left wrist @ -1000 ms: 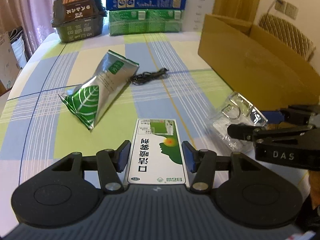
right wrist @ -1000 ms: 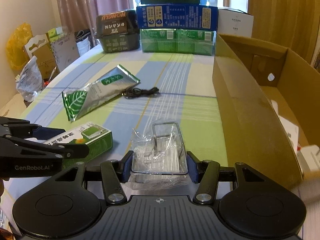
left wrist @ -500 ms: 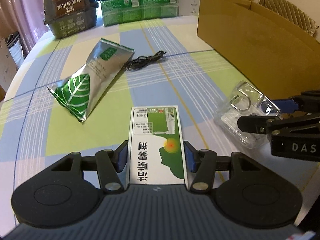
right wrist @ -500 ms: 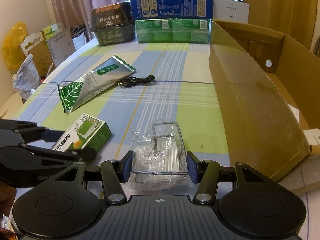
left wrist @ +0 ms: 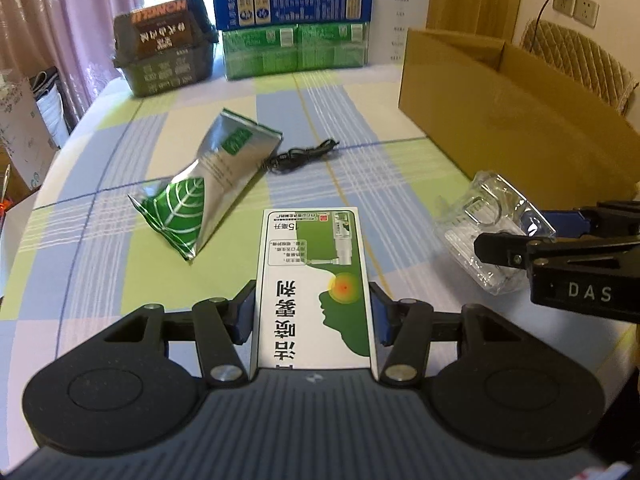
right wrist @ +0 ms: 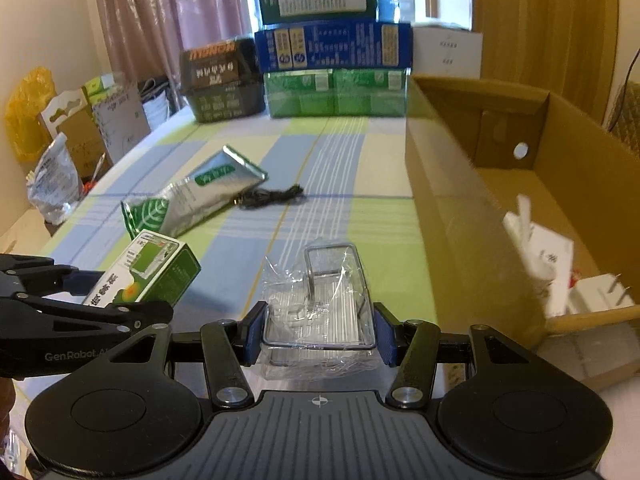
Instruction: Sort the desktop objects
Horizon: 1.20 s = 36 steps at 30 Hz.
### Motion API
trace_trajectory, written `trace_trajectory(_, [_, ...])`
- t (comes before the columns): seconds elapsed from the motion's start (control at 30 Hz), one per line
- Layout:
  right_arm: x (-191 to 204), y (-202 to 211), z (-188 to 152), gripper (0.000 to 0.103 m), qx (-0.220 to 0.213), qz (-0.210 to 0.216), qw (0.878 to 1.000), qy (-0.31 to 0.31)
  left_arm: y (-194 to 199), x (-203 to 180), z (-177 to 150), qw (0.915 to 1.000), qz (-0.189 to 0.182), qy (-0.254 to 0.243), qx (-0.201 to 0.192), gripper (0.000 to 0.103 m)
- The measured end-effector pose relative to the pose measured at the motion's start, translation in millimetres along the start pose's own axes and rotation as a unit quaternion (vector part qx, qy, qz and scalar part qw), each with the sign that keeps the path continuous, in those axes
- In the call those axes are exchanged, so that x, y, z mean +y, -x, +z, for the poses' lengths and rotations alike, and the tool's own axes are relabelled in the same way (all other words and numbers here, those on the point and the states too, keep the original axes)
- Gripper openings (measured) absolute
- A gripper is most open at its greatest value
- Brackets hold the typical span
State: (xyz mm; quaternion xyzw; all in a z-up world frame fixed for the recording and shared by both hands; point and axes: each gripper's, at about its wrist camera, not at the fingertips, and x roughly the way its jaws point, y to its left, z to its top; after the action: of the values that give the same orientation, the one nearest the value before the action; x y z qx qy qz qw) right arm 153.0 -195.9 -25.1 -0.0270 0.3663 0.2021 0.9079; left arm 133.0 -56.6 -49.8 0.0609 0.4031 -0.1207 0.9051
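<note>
My left gripper is shut on a white and green medicine box, held above the checked tablecloth; that box also shows at the left of the right wrist view. My right gripper is shut on a clear plastic packet with a metal clip inside, also lifted; the packet appears at the right of the left wrist view. A silver and green foil pouch and a black cable lie further up the table. The open cardboard box stands to the right.
Stacked green and blue cartons and a dark container line the far edge of the table. White items lie inside the cardboard box. Bags and cardboard stand off the table's left side. A chair is behind the box.
Both grippers have risen from the table with their loads. The right wrist view now looks over the cardboard box wall, showing more of its inside.
</note>
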Motion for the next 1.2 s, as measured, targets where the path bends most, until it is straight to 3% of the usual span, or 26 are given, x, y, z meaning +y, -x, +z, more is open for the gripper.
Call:
trace_trajectory(0.43, [-5,88,30,0.051,-0.079,-0.003,0.997,-0.003,73,-41,21,0.9982,-0.023,-0.003,-0.056,0.050])
trace_trajectory(0.7, [-40,132,47,0.051,-0.120,-0.041,0.992,-0.019,97,-81,46,0.9948,-0.054,-0.023,-0.083,0.050])
trace_trajectory(1.2, [-124,156,41,0.051,-0.104,-0.101,0.988,-0.061,86,-161,87,0.9878,-0.116,-0.058,-0.086,0.050])
